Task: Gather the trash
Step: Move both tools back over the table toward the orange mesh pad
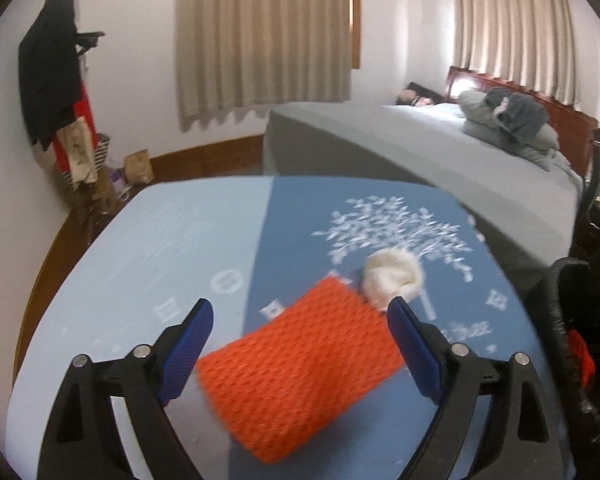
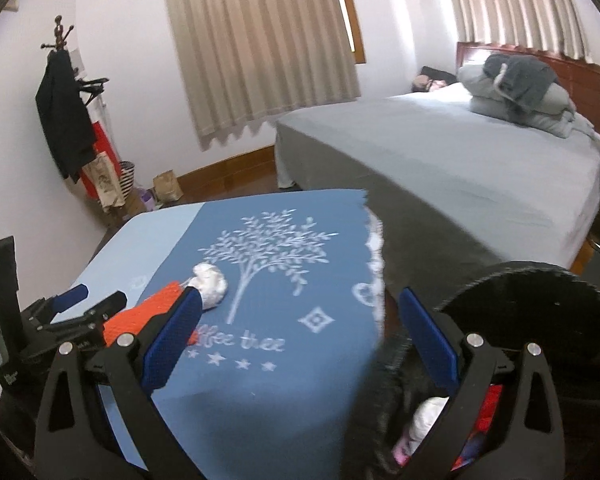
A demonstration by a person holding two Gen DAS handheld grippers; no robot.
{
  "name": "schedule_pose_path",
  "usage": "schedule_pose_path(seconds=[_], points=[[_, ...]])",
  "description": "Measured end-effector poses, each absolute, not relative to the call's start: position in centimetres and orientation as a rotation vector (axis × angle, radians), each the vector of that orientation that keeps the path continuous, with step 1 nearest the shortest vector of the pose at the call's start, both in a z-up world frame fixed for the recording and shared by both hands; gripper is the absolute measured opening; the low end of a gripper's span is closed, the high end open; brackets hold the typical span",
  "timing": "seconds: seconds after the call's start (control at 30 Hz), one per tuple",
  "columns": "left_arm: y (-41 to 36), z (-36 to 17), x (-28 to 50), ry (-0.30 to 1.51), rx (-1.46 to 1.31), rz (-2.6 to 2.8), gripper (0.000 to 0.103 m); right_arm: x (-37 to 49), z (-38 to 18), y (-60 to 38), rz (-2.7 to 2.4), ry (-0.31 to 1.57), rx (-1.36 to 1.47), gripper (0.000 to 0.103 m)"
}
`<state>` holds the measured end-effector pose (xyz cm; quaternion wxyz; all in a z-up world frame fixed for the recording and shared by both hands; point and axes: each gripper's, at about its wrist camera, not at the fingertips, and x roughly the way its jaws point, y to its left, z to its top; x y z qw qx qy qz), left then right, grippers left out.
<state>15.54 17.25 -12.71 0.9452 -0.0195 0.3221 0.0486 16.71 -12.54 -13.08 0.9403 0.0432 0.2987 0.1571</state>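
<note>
From the left wrist, the left gripper (image 1: pixel 300 344) has its blue fingers (image 1: pixel 188 352) spread wide over the counter (image 1: pixel 148 248), with an orange mesh sleeve (image 1: pixel 300 368) lying between them, touching neither as far as the blur allows. A crumpled white tissue wad (image 1: pixel 394 276) sits at the sleeve's far end, on the blue tree-print cloth (image 1: pixel 380 208).

From the right wrist, the right gripper (image 2: pixel 300 348) is also wide open and holds nothing. It hangs at the counter's right edge, over a black trash bag (image 2: pixel 540 304) whose mouth shows white and red scraps inside. The tissue wad (image 2: pixel 211 283) and the sleeve (image 2: pixel 148 312) lie to the left, with the left gripper (image 2: pixel 72 308) beside them.
</note>
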Motion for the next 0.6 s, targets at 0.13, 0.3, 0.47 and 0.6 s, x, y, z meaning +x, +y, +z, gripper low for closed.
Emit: schedule_pose_path(seconds=[0.13,0.3,0.47,0.6], points=[[18.6,-14.0,15.4,0.687,-0.048,0.123,0.087,17.6,-13.9,-10.3,0.343,0.626,0.062,0.096],[19.6,-15.2,15.7,0.722,-0.073,0.144,0.087,18.4,-15.3,-8.2,0.352,0.65,0.037,0.096],[20.2,-16.4,16.0,0.76,-0.082,0.154,0.087,19.4,-16.6,-6.9,0.355,0.673,0.025,0.096],[20.5,-16.9,16.1,0.785,-0.1,0.153,0.087,20.0,-17.3,-6.3,0.358,0.69,0.024,0.096]])
